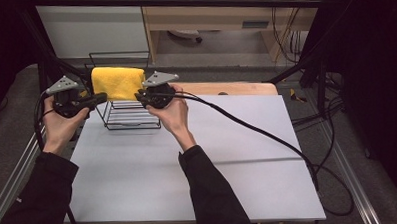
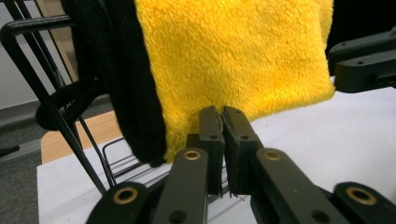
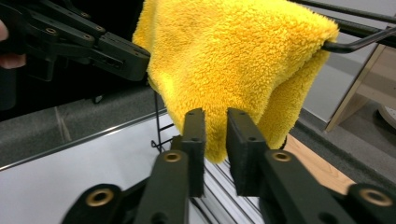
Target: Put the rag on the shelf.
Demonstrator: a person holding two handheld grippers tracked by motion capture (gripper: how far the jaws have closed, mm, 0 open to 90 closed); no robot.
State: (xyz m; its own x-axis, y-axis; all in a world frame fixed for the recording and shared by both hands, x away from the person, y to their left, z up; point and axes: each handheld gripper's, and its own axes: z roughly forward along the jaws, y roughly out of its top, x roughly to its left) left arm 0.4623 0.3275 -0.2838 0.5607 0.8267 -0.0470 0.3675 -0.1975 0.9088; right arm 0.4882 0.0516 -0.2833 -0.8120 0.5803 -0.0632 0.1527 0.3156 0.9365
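High view: a yellow towel is seen draped over the top of a black wire rack at the far left of the white table, flanked by the left gripper and right gripper. Left gripper view: jaws are pressed together, nothing between them, just before the towel's lower edge. Right gripper view: jaws are held slightly apart, empty, near the towel's hanging corner.
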